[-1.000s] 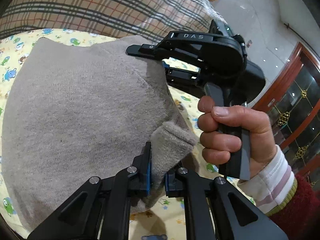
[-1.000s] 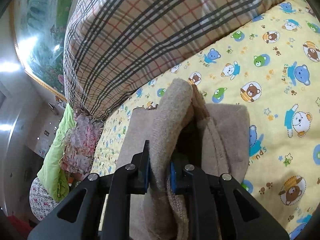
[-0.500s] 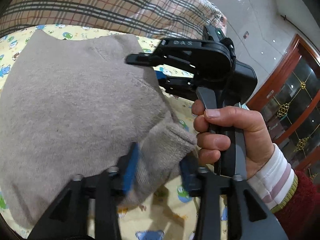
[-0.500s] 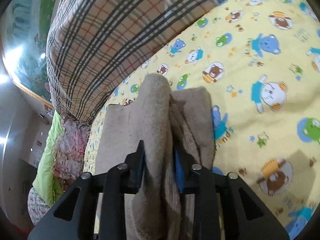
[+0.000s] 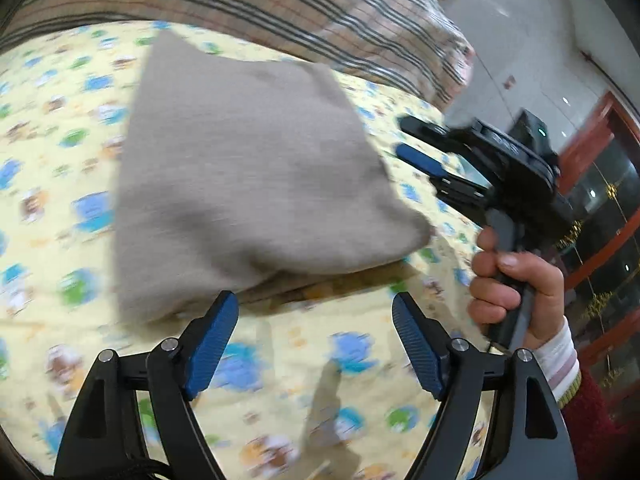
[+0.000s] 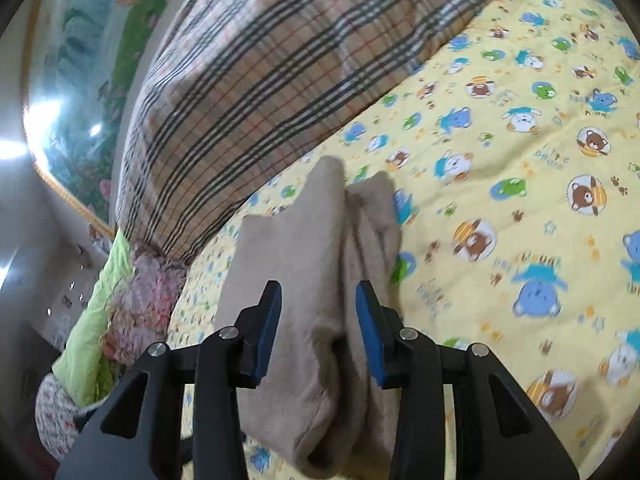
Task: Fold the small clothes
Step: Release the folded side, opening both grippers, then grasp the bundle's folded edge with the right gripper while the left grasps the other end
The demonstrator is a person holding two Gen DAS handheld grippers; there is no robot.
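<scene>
A folded beige knit garment (image 5: 248, 184) lies on the yellow cartoon-print sheet (image 5: 52, 184). My left gripper (image 5: 316, 312) is open and empty, just in front of the garment's near edge. In the left wrist view my right gripper (image 5: 412, 148) is at the garment's right side, open, held by a hand. In the right wrist view the garment (image 6: 316, 280) lies between the right gripper's (image 6: 318, 300) spread blue pads (image 6: 370, 332), which stand apart from the cloth.
A plaid blanket (image 6: 256, 64) is heaped behind the garment. A green and pink bundle (image 6: 120, 292) lies at the bed's left end. A red wooden cabinet (image 5: 600, 184) stands to the right, beyond the bed's edge.
Both grippers have opened and let go of the garment. The left gripper has pulled back from it. The garment has dropped flat on the sheet.
</scene>
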